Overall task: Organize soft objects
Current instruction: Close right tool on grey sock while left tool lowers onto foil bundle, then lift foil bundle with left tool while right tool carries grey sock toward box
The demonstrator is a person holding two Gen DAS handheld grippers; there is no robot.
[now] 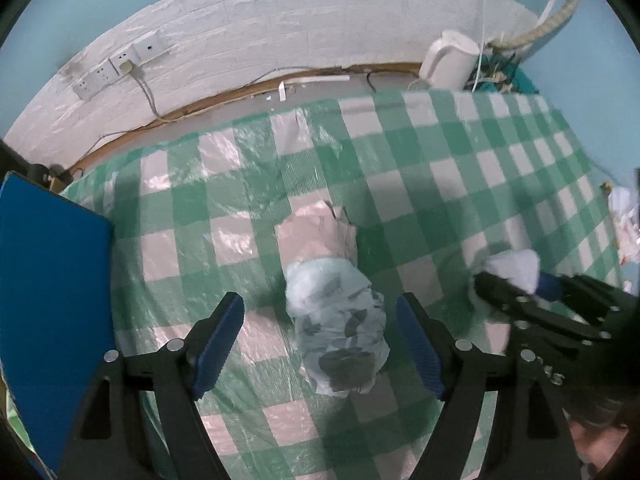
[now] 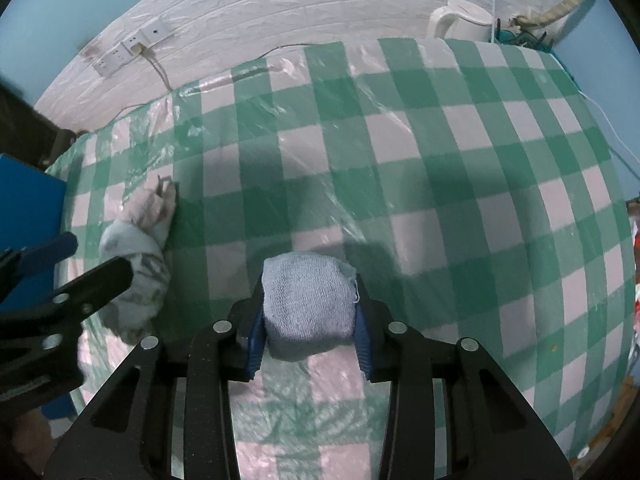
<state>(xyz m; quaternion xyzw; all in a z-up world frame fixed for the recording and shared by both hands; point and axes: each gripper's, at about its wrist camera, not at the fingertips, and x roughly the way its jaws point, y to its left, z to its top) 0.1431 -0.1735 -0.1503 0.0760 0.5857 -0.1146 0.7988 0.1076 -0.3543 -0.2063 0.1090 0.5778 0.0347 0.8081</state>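
A green-and-white checked cloth (image 1: 460,168) under clear plastic covers the table, with a white brick-pattern wall and a pale kettle (image 1: 448,62) behind. The left gripper (image 1: 320,344) hangs with jaws spread wide on either side of a rolled bundle of pale blue and beige fabric (image 1: 332,312), not touching it; the bundle's long axis runs from 6 toward 12 o'clock. At 3 o'clock, the right gripper (image 2: 308,320) pinches a folded light-blue knit cloth (image 2: 308,300). A blue box (image 1: 44,300) stands at 9 o'clock, its contents hidden.
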